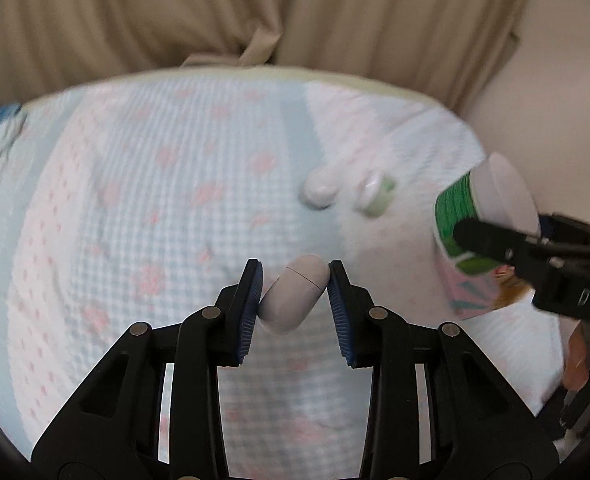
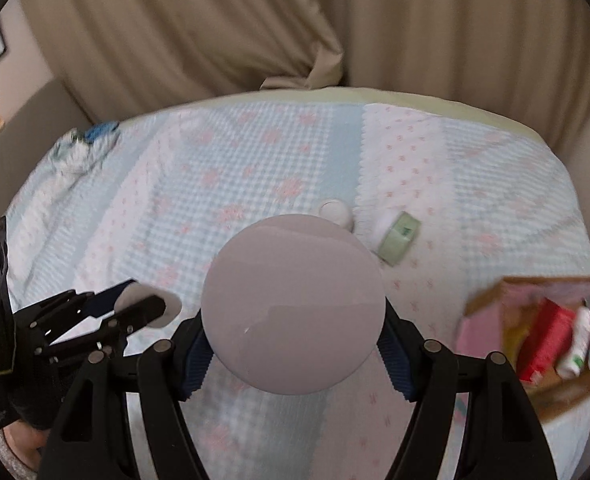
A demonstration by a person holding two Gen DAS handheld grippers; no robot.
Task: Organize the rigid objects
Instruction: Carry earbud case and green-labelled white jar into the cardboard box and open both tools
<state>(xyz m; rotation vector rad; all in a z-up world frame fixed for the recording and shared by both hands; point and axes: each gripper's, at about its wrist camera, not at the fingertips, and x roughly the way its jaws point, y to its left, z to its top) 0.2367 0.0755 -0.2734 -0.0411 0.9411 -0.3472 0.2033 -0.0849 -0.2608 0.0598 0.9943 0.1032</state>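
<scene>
- The left tongs [image 1: 295, 280] pinch a small white capsule-shaped case [image 1: 293, 298] between their blue pads [image 1: 254, 307]. The case sits slanted in the grip, its long axis running from lower left to upper right, and a seam line crosses it near the upper end.
- The left tongs reach forward over the bed [image 1: 143, 208], which is covered with a pale blue and white checked quilt with pink flowers.
- The right tongs [image 2: 295, 354] grip a can [image 2: 293, 304] by its sides. In the right wrist view the can's long axis points straight toward the camera, so its round pale end cap fills the middle of the picture.
- In the left wrist view the same can [image 1: 481, 216] shows a green wrapped body and a pale cap; it leans with the cap end up and to the right, held above an open pink box [image 1: 471, 294].
- The right tongs [image 1: 495, 240] come in from the right edge of that view, level and pointing left.
- The open pink box [image 2: 483, 320] stands on the bed near the right tongs, holding a red pack [image 2: 547, 336] and a white tube [image 2: 577, 344] lying lengthwise.
- Farther out on the quilt lie a small white pot [image 1: 319, 188] and, just beside it, a pale green jar [image 1: 377, 196] tipped on its side.
- A crumpled blue and white cloth [image 2: 83, 148] lies at the far left corner of the bed.
- A beige curtain [image 1: 255, 12] hangs behind.
</scene>
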